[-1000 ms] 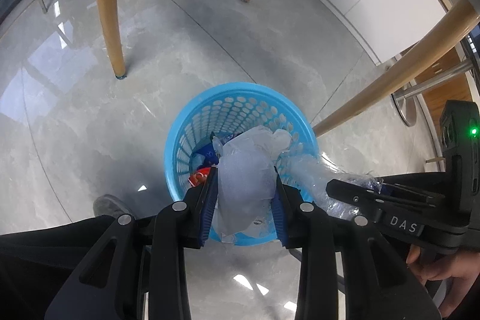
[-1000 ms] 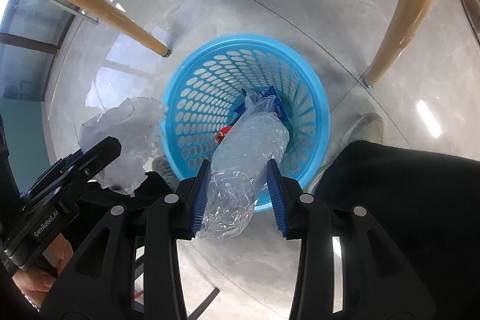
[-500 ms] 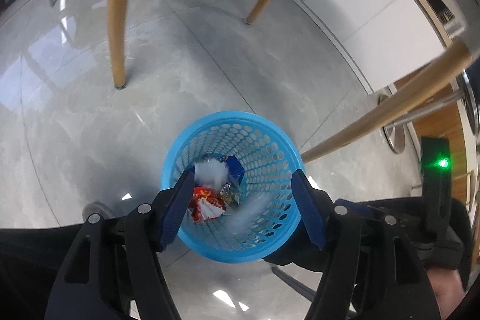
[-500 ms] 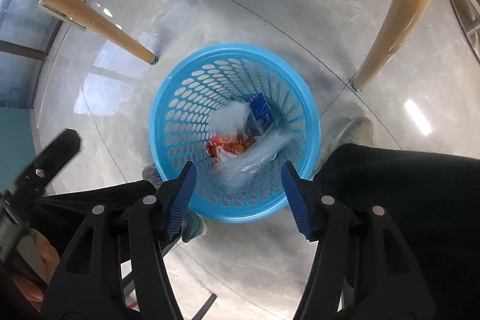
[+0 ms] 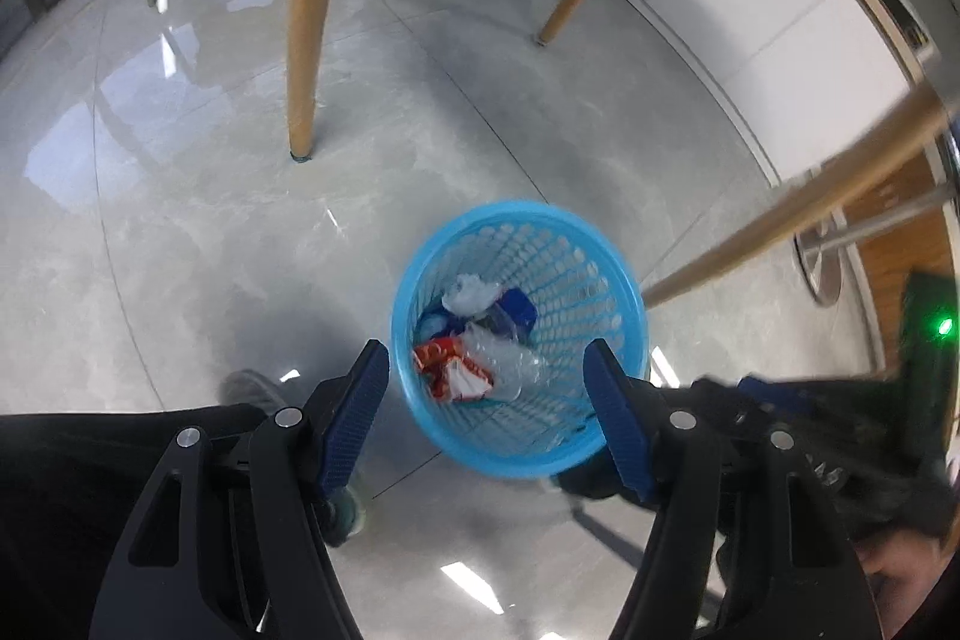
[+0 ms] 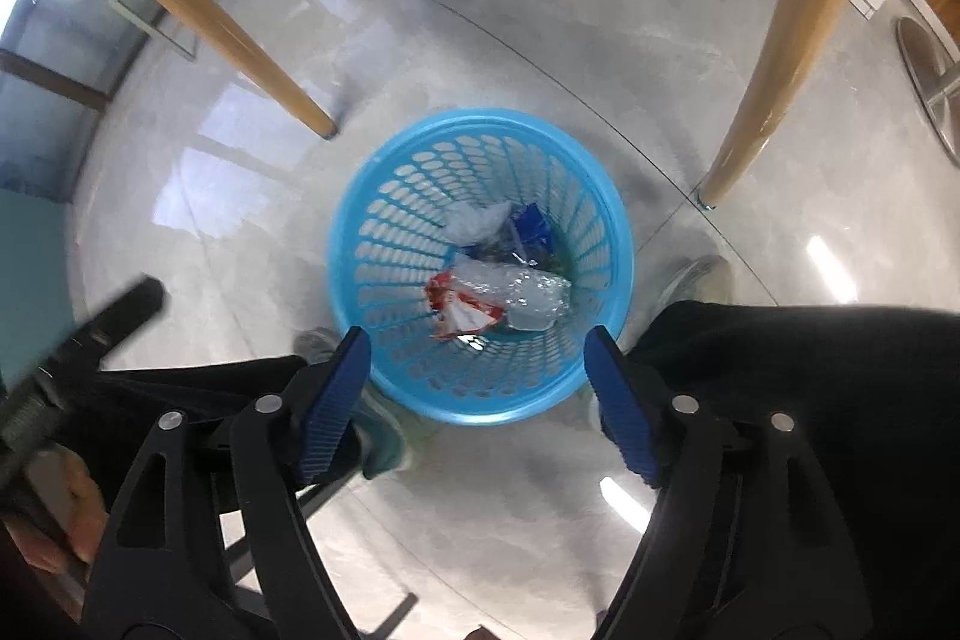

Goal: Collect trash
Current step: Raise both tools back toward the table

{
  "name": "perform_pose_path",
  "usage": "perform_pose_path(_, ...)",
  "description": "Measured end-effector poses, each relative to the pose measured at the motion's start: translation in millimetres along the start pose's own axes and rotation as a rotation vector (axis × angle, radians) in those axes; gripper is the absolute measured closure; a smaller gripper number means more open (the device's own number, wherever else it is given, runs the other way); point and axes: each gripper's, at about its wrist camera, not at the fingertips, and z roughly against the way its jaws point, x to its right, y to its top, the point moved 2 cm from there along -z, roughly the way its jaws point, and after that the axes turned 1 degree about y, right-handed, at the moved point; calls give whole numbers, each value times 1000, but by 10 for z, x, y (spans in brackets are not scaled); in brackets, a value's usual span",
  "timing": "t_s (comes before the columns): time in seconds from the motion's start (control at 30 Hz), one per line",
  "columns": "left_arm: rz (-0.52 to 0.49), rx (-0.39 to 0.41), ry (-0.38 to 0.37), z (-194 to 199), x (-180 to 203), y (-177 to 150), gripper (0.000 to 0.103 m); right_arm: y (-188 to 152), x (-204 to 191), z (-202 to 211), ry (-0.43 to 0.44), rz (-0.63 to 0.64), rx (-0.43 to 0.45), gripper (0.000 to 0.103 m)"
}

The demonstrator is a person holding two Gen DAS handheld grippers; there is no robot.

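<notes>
Trash (image 6: 516,289): inside blue basket (image 6: 384,196), far below both jaws.
Left gripper (image 5: 486,400): released, empty.
Right gripper (image 6: 477,379): jaws just opening, released, empty.

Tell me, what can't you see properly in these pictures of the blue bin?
- Bottom of the blue basket: both views, covered by the crushed clear bottle, red and white wrapper and other trash.
- Print on the blue packet: too small and blurred.
- Tops of the wooden legs: cut off by the frame edge.
- Right gripper in the left wrist view: dark blur at the right edge.
</notes>
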Motion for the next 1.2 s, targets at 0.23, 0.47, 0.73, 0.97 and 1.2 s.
perform_pose_path(0.23, -54, 45, 4, 329, 106, -113, 28, -168, -101, 481, 60, 44, 78, 18)
perform_pose_path(0.47, -44, 86, 29, 645, 82, -142, 23, -337, -121, 924, 52, 82, 152, 13)
perform_pose_path(0.73, -9, 137, 83, 974, 15, -217, 6, -466, -147, 1255, 30, 133, 215, 9)
perform_pose_path(0.97, -67, 145, 106, 1129, 93, -368, 6, -558, -169, 1485, -3, 180, 250, 9)
perform_pose_path(1.2, -88, 211, 31, 1597, 228, -409, 6, -674, -177, 1958, -14, 215, 352, 8)
